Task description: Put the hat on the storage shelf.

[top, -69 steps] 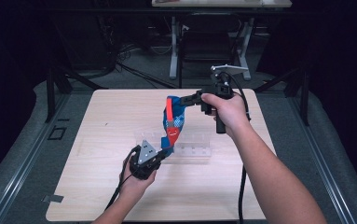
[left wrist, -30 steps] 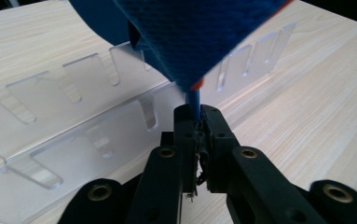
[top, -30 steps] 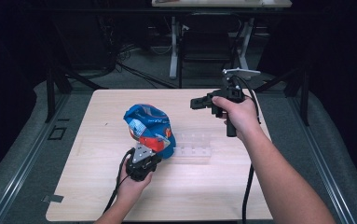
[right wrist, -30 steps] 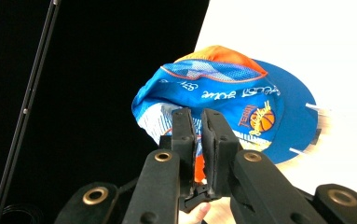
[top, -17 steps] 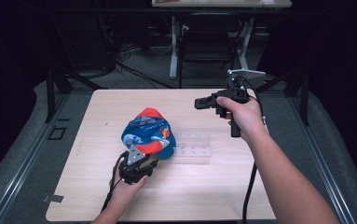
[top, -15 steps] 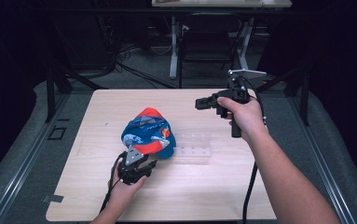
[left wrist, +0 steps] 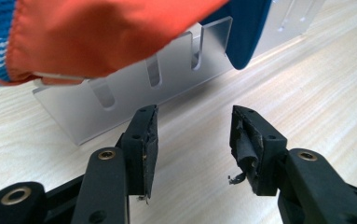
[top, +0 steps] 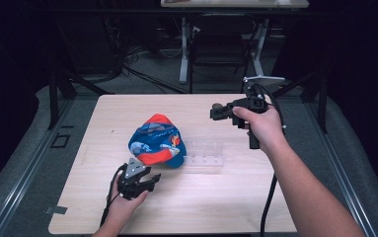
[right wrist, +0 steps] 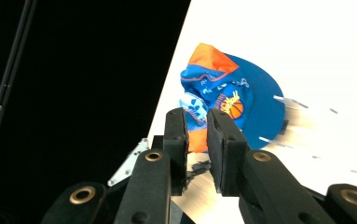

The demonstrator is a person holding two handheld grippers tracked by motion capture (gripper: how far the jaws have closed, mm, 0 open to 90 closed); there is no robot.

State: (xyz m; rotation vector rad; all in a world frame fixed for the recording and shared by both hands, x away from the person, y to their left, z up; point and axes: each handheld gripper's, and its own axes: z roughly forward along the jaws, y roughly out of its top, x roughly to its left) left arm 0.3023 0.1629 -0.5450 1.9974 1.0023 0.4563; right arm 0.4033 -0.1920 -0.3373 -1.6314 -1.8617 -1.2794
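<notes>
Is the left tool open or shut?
Open. The left tool shows a clear gap between its jaws, with bare table between them and nothing gripped.

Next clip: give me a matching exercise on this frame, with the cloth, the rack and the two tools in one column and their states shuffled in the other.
Things:
1. cloth
2. rack
3. left tool
4. right tool

States:
A. clear, slotted, partly covered
B. raised above the table, jaws nearly closed, nothing between
C. low near the front edge, jaws open
D. blue and orange, draped over one end of the rack

Pairs: 1-D, 2-A, 3-C, 4-B
</notes>
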